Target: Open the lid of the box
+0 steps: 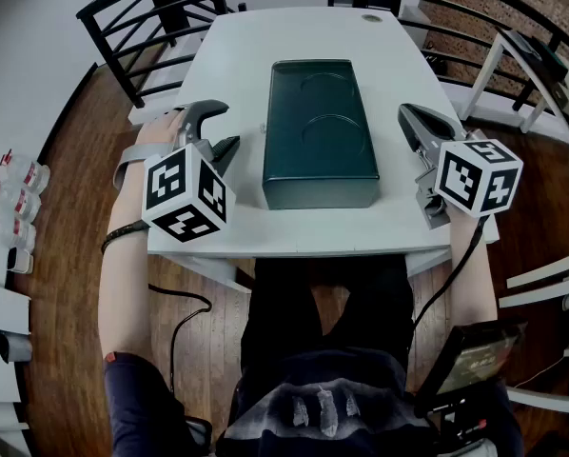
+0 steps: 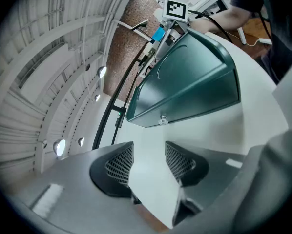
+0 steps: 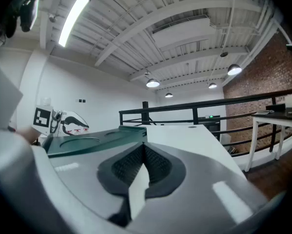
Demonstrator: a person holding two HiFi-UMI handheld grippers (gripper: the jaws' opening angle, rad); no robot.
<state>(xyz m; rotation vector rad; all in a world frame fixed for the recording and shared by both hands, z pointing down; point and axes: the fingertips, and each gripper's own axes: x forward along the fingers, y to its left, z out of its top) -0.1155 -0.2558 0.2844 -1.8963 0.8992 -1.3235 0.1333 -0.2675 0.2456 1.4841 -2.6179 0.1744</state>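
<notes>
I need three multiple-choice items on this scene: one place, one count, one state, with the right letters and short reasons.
1. Where is the green box? A on the floor; B on the white table, between the left gripper and the right gripper; C on a chair.
2. How many circles mark its lid? A two; B four; C none.
3. The left gripper is: A shut on the box; B open and empty; C shut on a cloth.
Key: 1 B, the head view shows it there; 2 A, two circles show; 3 B, its jaws stand apart over bare table.
</notes>
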